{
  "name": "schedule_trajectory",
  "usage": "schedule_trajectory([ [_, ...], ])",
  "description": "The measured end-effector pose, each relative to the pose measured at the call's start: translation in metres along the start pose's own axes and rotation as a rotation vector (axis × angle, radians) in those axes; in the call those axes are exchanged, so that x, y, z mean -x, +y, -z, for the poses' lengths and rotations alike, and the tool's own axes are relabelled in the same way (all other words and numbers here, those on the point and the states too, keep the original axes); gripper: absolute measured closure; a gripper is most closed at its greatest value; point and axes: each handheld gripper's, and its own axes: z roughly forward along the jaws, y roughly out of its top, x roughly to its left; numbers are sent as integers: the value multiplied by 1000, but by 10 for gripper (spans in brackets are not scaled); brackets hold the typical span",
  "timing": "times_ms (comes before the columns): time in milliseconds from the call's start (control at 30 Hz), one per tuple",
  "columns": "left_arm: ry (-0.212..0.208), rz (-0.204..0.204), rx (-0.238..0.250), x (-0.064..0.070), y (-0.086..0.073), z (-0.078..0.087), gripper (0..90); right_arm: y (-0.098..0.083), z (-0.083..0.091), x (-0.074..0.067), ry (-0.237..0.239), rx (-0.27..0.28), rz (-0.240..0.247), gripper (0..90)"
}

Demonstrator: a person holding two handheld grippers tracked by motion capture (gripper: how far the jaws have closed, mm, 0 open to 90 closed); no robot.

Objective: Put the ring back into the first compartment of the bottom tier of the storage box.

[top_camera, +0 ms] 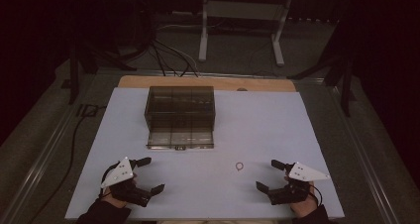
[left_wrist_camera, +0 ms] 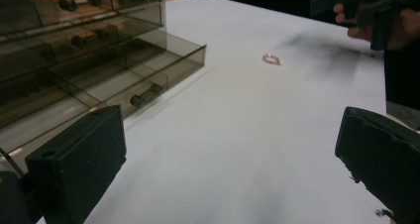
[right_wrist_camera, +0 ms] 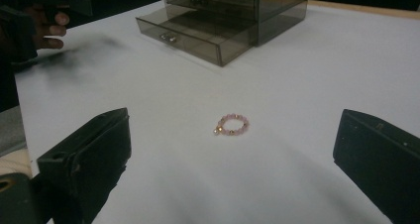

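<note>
A small pink beaded ring (top_camera: 239,166) (right_wrist_camera: 232,125) (left_wrist_camera: 272,60) lies on the white tabletop (top_camera: 247,120), in front of a smoky transparent drawer box (top_camera: 180,110) (right_wrist_camera: 233,16) (left_wrist_camera: 74,50). The box's bottom drawer (top_camera: 180,139) is pulled out. My right gripper (top_camera: 267,175) (right_wrist_camera: 233,159) rests near the front right edge, open, its jaws wide apart and pointing toward the ring a short way ahead. My left gripper (top_camera: 150,174) (left_wrist_camera: 233,164) sits at the front left, open too, with nothing between its jaws.
The table's wooden back edge (top_camera: 208,82) shows behind the box. Beyond it stand a metal frame (top_camera: 242,26) and cables (top_camera: 168,55) on the dark floor. In the left gripper view the other hand (left_wrist_camera: 376,21) holds its gripper at the top right.
</note>
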Motion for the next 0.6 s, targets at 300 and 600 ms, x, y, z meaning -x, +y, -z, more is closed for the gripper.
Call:
schedule_trajectory([
  [300, -6, -9, 8, 1, 2, -2, 5, -3, 2, 5, 0, -11, -10, 16],
  [600, -17, -1, 25, -2, 1, 0, 5, 1, 7, 1, -28, 18, -8, 15],
])
